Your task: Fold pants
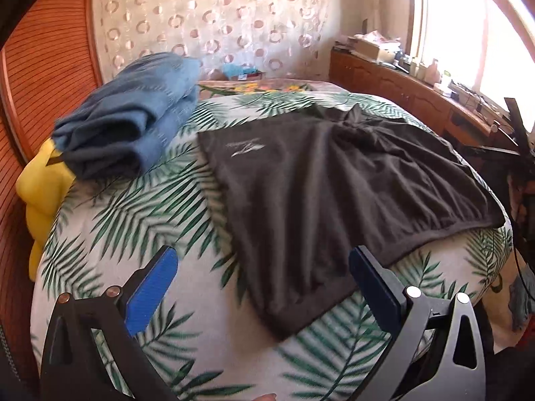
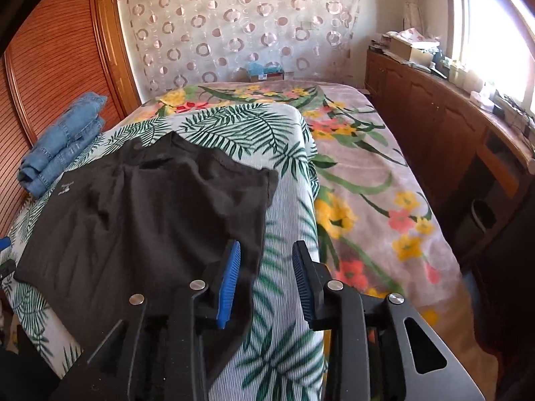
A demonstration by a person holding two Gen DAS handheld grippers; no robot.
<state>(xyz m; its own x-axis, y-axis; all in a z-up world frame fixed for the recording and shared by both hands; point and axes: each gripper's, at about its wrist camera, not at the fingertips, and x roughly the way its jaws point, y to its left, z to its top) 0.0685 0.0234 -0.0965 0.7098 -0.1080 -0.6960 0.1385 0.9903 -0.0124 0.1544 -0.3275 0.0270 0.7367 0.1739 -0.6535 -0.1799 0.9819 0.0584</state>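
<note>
On the bed: palm-leaf printed white sheet (image 1: 140,207) carries dark grey cotton shorts (image 1: 321,180) spread flat
Left gripper (image 1: 264,287): wide apart, empty; close on the near hem corner
Right gripper (image 2: 265,284): parted, empty, at the shorts' right edge; pinch both layers, lift level

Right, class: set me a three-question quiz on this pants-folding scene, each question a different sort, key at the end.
1. True or false: the left claw is shut on the black pants.
2. What lies folded beside the black pants?
A. denim jeans
B. a towel
C. a pillow
3. Fill in: the pants lie on a sheet printed with green ____.

Key: 1 false, both the left and right claw are open; 2 A; 3 leaves.
</note>
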